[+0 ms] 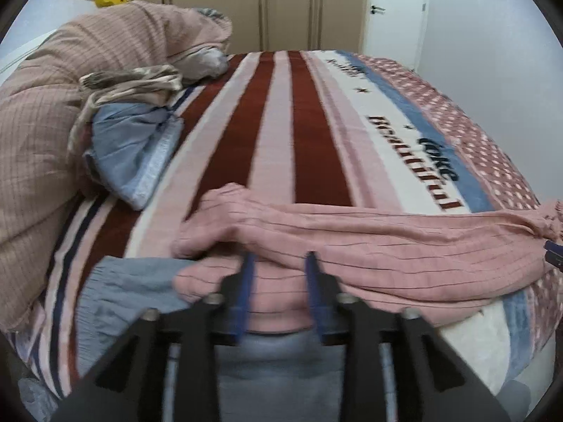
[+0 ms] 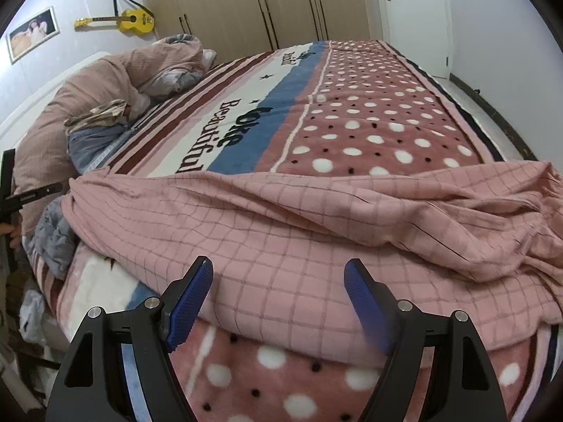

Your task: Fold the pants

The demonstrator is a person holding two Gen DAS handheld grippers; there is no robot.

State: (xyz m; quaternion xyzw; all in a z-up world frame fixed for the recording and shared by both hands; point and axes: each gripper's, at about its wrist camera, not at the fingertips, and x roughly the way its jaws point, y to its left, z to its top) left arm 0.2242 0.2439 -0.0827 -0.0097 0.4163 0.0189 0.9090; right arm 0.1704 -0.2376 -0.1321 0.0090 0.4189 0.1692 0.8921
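The pink checked pants (image 1: 352, 242) lie crumpled across the near edge of the bed. In the right wrist view they (image 2: 299, 221) spread wide across the patterned blanket (image 2: 369, 123). My left gripper (image 1: 280, 258) has its blue-padded jaws partly open around a fold at one end of the pants; they do not pinch the cloth. My right gripper (image 2: 278, 274) is open, its jaws wide apart just above the near edge of the pants, holding nothing. The left gripper's black body (image 2: 21, 197) shows at the far left of the right wrist view.
A bunched pink duvet (image 1: 70, 105) and a blue garment (image 1: 133, 154) lie at the left side of the bed. A grey-blue cloth (image 1: 123, 288) lies under the pants' left end. Wardrobes (image 2: 264, 3), a yellow guitar (image 2: 130, 21) and a door (image 2: 415, 14) stand behind.
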